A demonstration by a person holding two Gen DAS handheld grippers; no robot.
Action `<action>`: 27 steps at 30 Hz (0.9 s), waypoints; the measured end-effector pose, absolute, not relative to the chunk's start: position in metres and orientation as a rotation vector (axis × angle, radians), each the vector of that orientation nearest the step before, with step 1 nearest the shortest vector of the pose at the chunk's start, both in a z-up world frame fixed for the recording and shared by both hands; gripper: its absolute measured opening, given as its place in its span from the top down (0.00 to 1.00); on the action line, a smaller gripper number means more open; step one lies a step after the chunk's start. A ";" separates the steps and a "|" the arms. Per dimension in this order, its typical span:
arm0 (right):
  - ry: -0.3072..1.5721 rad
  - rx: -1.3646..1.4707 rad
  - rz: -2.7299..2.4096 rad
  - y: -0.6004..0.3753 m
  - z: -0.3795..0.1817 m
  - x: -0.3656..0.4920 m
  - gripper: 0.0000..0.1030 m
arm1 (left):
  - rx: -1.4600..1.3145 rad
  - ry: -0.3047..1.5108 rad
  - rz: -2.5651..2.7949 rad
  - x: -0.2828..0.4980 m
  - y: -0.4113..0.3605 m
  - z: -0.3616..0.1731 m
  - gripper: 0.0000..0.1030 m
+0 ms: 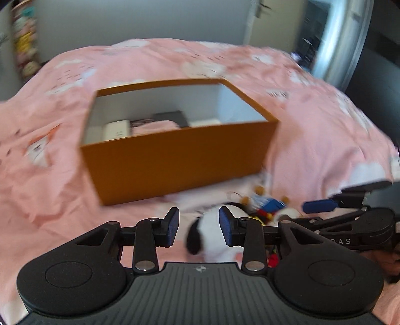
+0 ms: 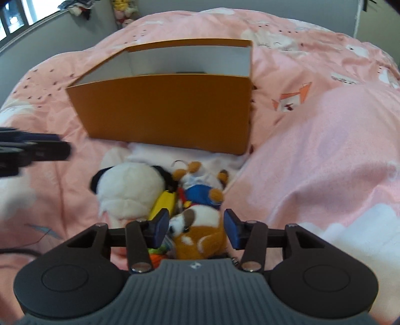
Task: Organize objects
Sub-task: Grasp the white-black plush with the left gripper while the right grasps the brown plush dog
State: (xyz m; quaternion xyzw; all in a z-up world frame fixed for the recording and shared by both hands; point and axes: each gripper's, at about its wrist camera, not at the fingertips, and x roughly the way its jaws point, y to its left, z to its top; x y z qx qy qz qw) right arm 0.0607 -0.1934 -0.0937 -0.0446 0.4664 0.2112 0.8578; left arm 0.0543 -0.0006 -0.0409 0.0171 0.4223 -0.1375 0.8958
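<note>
An open orange box (image 1: 175,155) stands on a pink bedspread (image 1: 62,187), with several small items inside (image 1: 155,123). It also shows in the right wrist view (image 2: 170,110). In front of it lies a heap of plush toys: a black-and-white panda (image 2: 130,190), a blue-and-white duck (image 2: 202,190), a yellow piece (image 2: 163,201) and a brown-and-white dog (image 2: 200,232). My left gripper (image 1: 198,226) is open, with the panda (image 1: 210,230) just beyond its fingers. My right gripper (image 2: 196,228) is open, its jaws on either side of the dog's head, apart from it.
The right gripper shows at the right edge of the left wrist view (image 1: 350,217). The left gripper's blurred fingers (image 2: 37,150) enter the right wrist view from the left. The bedspread rises in a fold on the right (image 2: 325,150). A grey wall (image 1: 150,20) stands behind.
</note>
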 end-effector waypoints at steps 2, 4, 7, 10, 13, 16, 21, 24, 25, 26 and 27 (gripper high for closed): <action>1.000 -0.094 0.478 -0.192 -0.093 0.054 0.67 | 0.070 0.884 -0.344 0.054 -0.013 -0.041 0.61; 1.003 -0.112 0.497 -0.191 -0.091 0.047 0.69 | 0.096 0.904 -0.402 0.052 -0.023 -0.043 0.61; 1.008 -0.120 0.518 -0.189 -0.089 0.039 0.69 | 0.130 0.948 -0.423 0.050 -0.035 -0.051 0.61; 0.968 -0.119 0.479 -0.193 -0.086 0.040 0.65 | 0.115 1.012 -0.375 0.055 -0.038 -0.061 0.60; 0.960 -0.110 0.432 -0.195 -0.086 0.053 0.60 | 0.068 1.090 -0.309 0.067 -0.034 -0.069 0.60; 0.994 -0.059 0.403 -0.202 -0.092 0.068 0.60 | -0.009 1.141 -0.268 0.075 -0.028 -0.077 0.57; 1.082 0.046 0.405 -0.215 -0.110 0.082 0.55 | -0.232 1.198 -0.255 0.083 -0.012 -0.098 0.47; 1.109 0.088 0.420 -0.219 -0.117 0.086 0.51 | -0.307 1.213 -0.240 0.089 -0.008 -0.106 0.39; 1.118 0.102 0.423 -0.219 -0.120 0.088 0.49 | -0.320 1.219 -0.236 0.092 -0.008 -0.108 0.35; 1.127 0.116 0.426 -0.221 -0.123 0.089 0.48 | -0.333 1.222 -0.234 0.094 -0.008 -0.110 0.31; 1.137 0.135 0.431 -0.222 -0.125 0.092 0.47 | -0.345 1.226 -0.232 0.096 -0.008 -0.112 0.29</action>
